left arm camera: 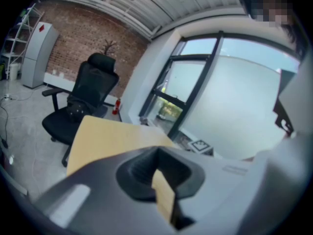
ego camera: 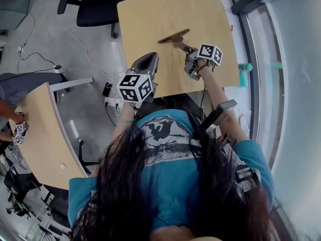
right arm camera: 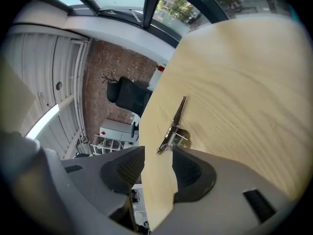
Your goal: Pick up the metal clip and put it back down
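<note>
The metal clip (ego camera: 175, 36) lies flat on the light wooden table (ego camera: 150, 19), a long brass-coloured piece with a spring end. In the right gripper view the clip (right arm camera: 173, 126) points away from me, its spring end just ahead of the fingertips. My right gripper (ego camera: 189, 52) (right arm camera: 157, 161) stands open, and its pads do not press on the clip. My left gripper (ego camera: 148, 60) (left arm camera: 159, 168) hovers at the table's near left edge, well apart from the clip. Its jaws are together with nothing in them.
A black office chair (ego camera: 100, 4) stands beyond the table's far left corner. A second wooden table (ego camera: 45, 134) is at the left, where another person's hand (ego camera: 10, 112) holds a marker cube (ego camera: 19, 132). Glass wall and a teal object (ego camera: 245, 68) run along the right.
</note>
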`<action>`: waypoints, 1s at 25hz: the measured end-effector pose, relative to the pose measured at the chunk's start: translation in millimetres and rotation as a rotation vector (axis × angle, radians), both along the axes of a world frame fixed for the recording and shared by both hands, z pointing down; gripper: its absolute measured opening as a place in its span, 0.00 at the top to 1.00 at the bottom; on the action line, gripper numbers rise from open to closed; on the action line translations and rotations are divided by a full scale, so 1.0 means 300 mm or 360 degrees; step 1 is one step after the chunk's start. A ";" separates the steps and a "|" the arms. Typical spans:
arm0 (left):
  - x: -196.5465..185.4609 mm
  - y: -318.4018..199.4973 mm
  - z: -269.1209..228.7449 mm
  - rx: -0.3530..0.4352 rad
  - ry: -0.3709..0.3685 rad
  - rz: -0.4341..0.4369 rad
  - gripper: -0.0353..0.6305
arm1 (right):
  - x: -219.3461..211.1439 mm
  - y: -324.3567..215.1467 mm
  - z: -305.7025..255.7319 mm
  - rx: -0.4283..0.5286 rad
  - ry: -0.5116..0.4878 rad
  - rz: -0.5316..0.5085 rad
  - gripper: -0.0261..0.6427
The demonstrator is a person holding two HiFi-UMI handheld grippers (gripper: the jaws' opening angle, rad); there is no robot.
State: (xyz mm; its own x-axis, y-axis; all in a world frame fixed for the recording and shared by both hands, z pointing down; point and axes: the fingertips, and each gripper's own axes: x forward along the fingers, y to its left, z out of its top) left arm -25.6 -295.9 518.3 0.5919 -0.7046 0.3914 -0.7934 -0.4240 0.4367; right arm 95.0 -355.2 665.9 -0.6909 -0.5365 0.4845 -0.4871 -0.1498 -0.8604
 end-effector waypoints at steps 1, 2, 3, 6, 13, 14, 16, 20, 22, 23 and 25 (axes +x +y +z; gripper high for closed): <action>0.002 -0.008 0.004 -0.0008 -0.0002 -0.0011 0.94 | -0.005 -0.013 0.017 -0.0031 -0.0028 0.0009 0.73; 0.003 -0.016 0.008 -0.0015 -0.0006 -0.0020 0.94 | -0.009 -0.027 0.030 -0.0058 -0.0053 0.0020 0.73; 0.001 -0.023 0.011 -0.0022 -0.0012 -0.0029 0.94 | -0.013 -0.040 0.040 -0.0081 -0.0076 0.0034 0.73; -0.015 -0.039 0.018 -0.0039 -0.0034 -0.0058 0.94 | -0.023 -0.077 0.069 -0.0136 -0.0104 0.0088 0.73; -0.087 -0.048 0.037 -0.0081 -0.0068 -0.0152 0.94 | -0.045 -0.129 0.135 -0.0261 -0.0148 0.0214 0.76; -0.099 -0.046 0.041 -0.0088 -0.0070 -0.0164 0.94 | -0.050 -0.132 0.136 -0.0280 -0.0182 0.0240 0.78; -0.117 -0.045 0.046 -0.0100 -0.0070 -0.0179 0.94 | -0.049 -0.134 0.131 -0.0272 -0.0193 0.0255 0.80; -0.133 -0.042 0.049 -0.0111 -0.0046 -0.0187 0.94 | -0.038 -0.114 0.078 -0.0173 -0.0168 0.0249 0.83; -0.135 -0.041 0.049 -0.0112 -0.0036 -0.0182 0.94 | -0.034 -0.100 0.025 -0.0145 -0.0277 0.0321 0.83; -0.134 -0.042 0.048 -0.0110 -0.0032 -0.0176 0.94 | -0.030 -0.091 -0.005 -0.0125 -0.0332 0.0355 0.83; -0.128 -0.045 0.046 -0.0102 -0.0022 -0.0158 0.94 | -0.018 -0.070 -0.068 -0.0064 -0.0402 0.0393 0.83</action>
